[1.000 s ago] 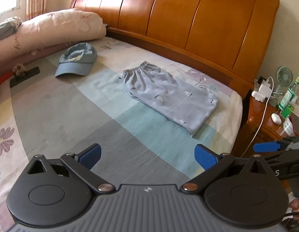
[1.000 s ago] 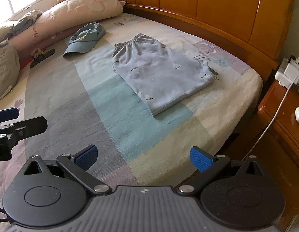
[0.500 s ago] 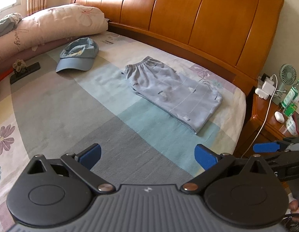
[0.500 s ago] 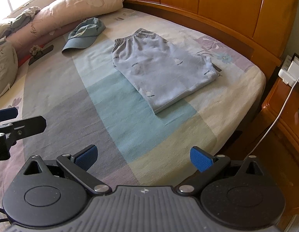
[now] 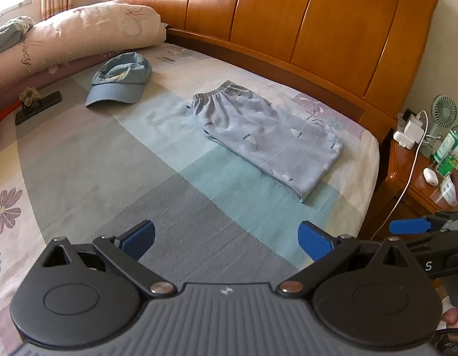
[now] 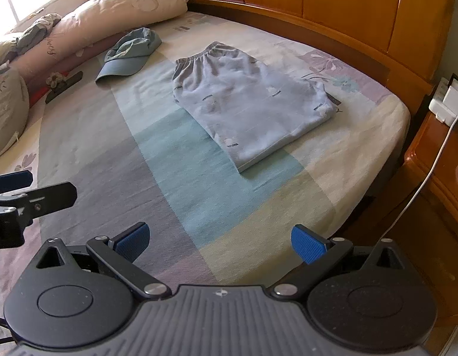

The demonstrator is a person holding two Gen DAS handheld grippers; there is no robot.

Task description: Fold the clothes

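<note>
- Shorts (image 6: 249, 103) look already folded; neither tongs touches them.
- Bottom of frame: left tongs (image 5: 226, 238) and right tongs (image 6: 218, 240) gape wide, empty, above the bed (image 6: 199, 207).
- Centre frame: shorts lie flat, well beyond both.
- Upper left: cap (image 6: 131, 53); next move is probably finishing, or another fold.

The right tongs (image 6: 218, 241) are seen at six o'clock, spread wide with nothing between the blue pads (image 6: 306, 244), above the near part of the bed (image 6: 199, 184). Folded pale blue trousers (image 6: 249, 101) lie flat toward twelve o'clock, waistband farthest. A blue cap (image 6: 129, 55) is found at eleven o'clock beside a long pillow (image 6: 119, 9). The left tongs (image 6: 27, 190) enter at nine o'clock. A wooden nightstand (image 6: 430, 160) stands at three o'clock.
</note>
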